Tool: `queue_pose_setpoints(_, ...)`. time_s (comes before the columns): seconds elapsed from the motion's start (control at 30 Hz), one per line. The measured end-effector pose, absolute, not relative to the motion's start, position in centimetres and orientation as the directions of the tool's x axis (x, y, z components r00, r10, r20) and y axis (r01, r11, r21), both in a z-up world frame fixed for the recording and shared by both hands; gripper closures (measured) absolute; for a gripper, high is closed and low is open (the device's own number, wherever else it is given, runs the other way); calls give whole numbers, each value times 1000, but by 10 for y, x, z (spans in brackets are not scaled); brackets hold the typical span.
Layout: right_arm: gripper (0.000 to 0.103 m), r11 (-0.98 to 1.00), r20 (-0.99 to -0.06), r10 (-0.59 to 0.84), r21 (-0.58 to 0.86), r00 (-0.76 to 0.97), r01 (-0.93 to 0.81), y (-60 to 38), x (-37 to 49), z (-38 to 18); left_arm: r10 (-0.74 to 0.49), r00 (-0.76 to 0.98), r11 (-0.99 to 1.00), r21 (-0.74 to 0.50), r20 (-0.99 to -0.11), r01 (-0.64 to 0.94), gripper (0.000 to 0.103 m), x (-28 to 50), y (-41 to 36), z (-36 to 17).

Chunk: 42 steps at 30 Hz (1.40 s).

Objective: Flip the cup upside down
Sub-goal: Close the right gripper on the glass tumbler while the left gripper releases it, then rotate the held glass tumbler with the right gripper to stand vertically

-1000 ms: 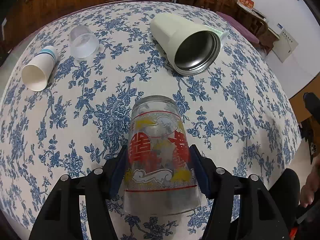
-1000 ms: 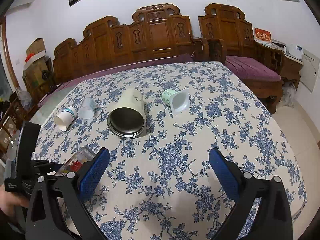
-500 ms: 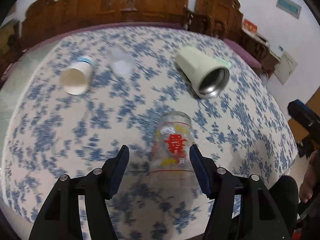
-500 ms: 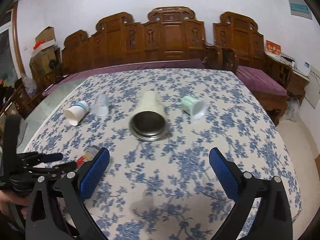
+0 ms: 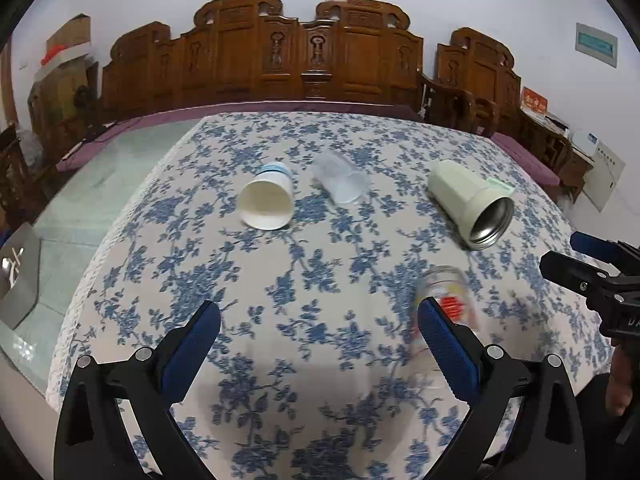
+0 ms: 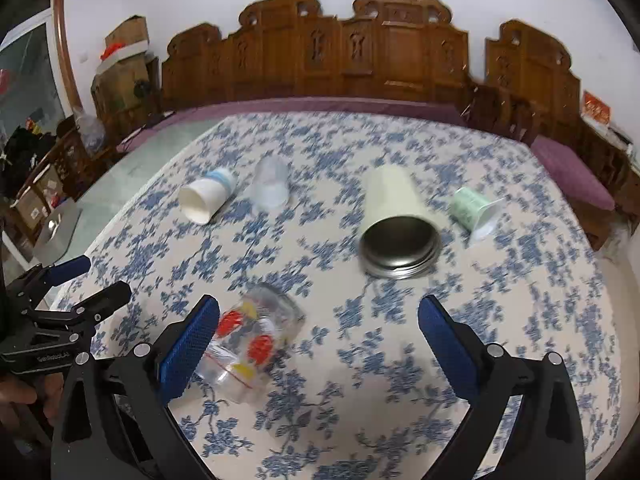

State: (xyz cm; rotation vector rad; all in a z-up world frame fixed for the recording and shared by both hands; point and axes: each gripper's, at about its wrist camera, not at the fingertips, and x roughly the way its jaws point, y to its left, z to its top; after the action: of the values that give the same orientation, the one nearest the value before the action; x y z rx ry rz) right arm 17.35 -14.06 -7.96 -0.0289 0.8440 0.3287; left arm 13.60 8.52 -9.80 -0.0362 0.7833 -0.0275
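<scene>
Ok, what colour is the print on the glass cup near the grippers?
Red characters with yellow patches on the clear glass cup, plus thin red lines; the right wrist view shows it best.

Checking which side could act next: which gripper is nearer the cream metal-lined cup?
Right. The right gripper faces the cream cup almost straight ahead; from the left gripper, it lies farther off, up to its right.

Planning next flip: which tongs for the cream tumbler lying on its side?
Probably right. The right tongs are open with the cream tumbler nearly straight ahead. From the open left tongs it sits off to the right, beyond the printed glass.
</scene>
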Motion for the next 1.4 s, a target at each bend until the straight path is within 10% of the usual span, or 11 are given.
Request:
queue_pose_setpoints(0.47, 10, 937, -895, 330, 272, 300, -217, -115, 223, -160, -18, 701, 999, -34, -713, -9, 8, 141, 100, -107)
queue_pose_setpoints(1.4, 44, 916, -901, 399, 385, 168, -109, -117, 255, -181, -37, 698, 999, -44, -715, 8, 8, 143, 95, -109)
